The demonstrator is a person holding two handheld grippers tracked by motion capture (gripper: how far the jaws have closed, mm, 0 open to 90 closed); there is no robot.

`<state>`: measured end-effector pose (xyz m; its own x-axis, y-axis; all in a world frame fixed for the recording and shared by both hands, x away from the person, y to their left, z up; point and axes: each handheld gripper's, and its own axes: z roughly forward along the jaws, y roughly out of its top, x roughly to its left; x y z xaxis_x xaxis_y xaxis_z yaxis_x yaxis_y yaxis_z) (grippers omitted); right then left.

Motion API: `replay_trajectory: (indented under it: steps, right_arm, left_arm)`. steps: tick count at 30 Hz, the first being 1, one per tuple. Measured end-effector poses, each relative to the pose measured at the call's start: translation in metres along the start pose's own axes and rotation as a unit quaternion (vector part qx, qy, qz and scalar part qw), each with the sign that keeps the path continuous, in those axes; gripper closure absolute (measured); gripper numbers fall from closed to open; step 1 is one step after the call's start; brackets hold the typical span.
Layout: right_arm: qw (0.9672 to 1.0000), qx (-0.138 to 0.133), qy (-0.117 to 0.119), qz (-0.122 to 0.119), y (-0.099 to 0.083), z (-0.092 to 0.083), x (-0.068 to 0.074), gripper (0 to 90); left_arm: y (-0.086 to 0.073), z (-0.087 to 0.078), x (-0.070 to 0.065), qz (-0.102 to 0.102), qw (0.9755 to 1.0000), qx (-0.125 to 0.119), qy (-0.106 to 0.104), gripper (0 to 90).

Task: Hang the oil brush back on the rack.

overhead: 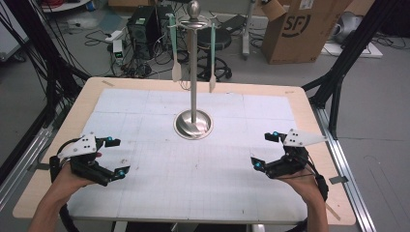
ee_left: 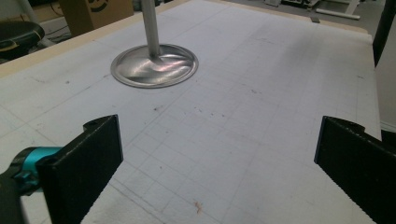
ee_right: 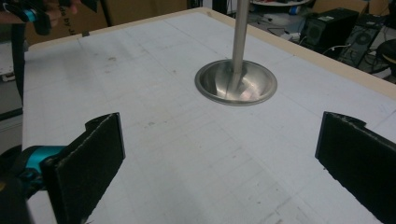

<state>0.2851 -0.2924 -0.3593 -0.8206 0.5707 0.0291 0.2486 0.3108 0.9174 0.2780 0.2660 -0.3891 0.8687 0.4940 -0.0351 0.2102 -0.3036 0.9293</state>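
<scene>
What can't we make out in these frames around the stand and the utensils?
- Stand: in both gripper views the top edge cuts off the pole above the base.
- Two hanging utensils: high view, too small and lost against the floor clutter to tell their type or how they hook on.
- Left gripper and right gripper: jaws wide apart, empty.

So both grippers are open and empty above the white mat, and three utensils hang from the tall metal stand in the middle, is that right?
Not quite: two pale green-handled utensils hang from the tall silver metal stand, not three; the high view shows it. The rest holds: the left gripper and right gripper are open and empty above the white gridded mat.
</scene>
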Motion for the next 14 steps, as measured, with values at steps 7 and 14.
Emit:
replay_trajectory:
  steps: [7,14]
  right_arm:
    - [0.9999,-0.006,-0.012,0.011,-0.014,-0.003,-0.003,0.0]
    - [0.9996,-0.004,-0.017,0.021,-0.021,-0.002,-0.005,0.0]
  left_arm:
    - [0.0,0.001,0.001,-0.001,1.0,0.003,0.003,1.7]
    - [0.0,0.0,-0.001,0.003,1.0,0.002,0.002,1.7]
